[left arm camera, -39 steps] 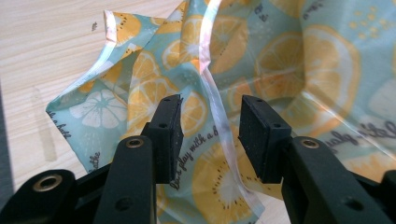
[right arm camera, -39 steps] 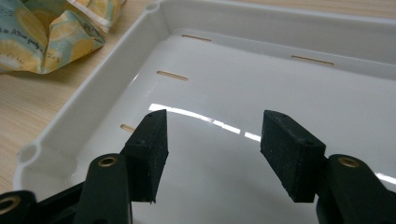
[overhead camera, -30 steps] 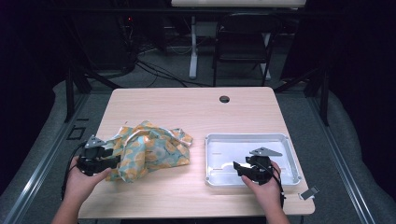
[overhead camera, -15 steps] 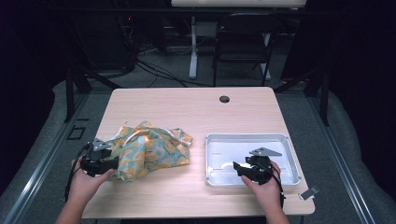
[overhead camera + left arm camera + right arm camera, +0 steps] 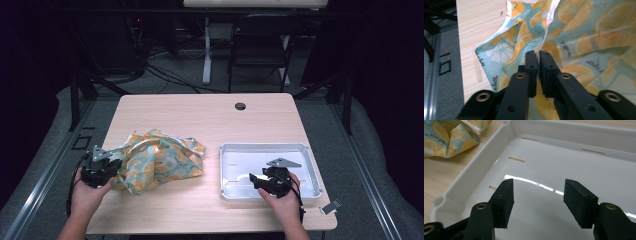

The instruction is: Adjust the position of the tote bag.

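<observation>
Lemon-print cloth (image 5: 160, 162) lies crumpled on the left half of the table (image 5: 200, 117), its teal and orange folds bunched up with a pale hem running through them. The left hand-held gripper (image 5: 116, 167) sits at the cloth's left edge, gripped by the person's left hand (image 5: 89, 192). Its jaws have just been closing, and in the left gripper view (image 5: 538, 56) they stand almost together with a fold of the cloth (image 5: 579, 37) pinched between the pads, the pale hem rising from the narrow gap.

To the right of the cloth, a white tray (image 5: 305, 150) rests on the table near its front right corner, well apart from the fabric. The right hand-held gripper (image 5: 254, 179) hovers over the tray's front part, held by the person's right hand (image 5: 282, 202). In the right gripper view (image 5: 537, 192) its jaws stand wide, with nothing between them, above the glossy tray floor (image 5: 579, 167); a corner of the cloth (image 5: 449, 137) shows beyond the tray wall.
</observation>
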`<move>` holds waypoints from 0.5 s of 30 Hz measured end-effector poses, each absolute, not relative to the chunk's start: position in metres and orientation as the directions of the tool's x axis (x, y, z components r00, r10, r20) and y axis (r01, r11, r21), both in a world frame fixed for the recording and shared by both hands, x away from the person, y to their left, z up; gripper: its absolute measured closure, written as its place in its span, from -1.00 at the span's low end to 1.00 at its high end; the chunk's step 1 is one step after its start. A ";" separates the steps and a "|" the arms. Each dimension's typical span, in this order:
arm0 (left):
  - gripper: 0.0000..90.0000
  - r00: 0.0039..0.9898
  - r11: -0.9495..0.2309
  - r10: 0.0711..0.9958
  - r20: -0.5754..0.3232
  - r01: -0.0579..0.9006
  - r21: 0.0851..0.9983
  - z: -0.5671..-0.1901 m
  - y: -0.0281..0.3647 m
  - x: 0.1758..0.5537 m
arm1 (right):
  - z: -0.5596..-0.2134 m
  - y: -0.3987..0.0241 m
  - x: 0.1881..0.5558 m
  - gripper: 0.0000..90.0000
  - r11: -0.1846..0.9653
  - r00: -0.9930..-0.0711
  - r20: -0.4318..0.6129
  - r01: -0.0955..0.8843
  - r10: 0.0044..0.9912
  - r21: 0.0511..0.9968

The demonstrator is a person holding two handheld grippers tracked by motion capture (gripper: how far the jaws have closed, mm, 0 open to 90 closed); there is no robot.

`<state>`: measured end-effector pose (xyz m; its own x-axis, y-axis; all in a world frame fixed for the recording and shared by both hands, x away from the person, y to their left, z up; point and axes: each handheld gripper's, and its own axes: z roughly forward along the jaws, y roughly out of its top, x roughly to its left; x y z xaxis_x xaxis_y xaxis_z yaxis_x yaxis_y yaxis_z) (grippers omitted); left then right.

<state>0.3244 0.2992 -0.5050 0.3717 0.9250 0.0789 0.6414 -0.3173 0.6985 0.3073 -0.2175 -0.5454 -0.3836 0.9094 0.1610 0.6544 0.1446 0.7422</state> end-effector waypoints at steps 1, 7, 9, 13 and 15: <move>0.95 0.374 -0.314 0.925 0.073 0.639 0.702 -0.504 0.300 0.324 | -0.545 -0.217 0.307 -0.09 0.152 -0.389 0.157 0.654 0.908 0.741; 1.00 0.392 -0.305 0.919 0.049 0.625 0.719 -0.497 0.300 0.322 | -0.545 -0.216 0.307 0.03 0.196 -0.425 0.124 0.632 0.897 0.750; 1.00 0.397 -0.303 0.917 0.046 0.615 0.728 -0.494 0.300 0.321 | -0.545 -0.216 0.306 0.05 0.204 -0.435 0.121 0.627 0.892 0.752; 1.00 0.412 -0.284 0.911 0.018 0.597 0.751 -0.486 0.298 0.317 | -0.542 -0.213 0.307 0.16 0.215 -0.486 0.155 0.621 0.860 0.754; 1.00 0.418 -0.283 0.908 0.014 0.590 0.756 -0.483 0.297 0.316 | -0.541 -0.211 0.308 0.18 0.211 -0.500 0.170 0.616 0.849 0.759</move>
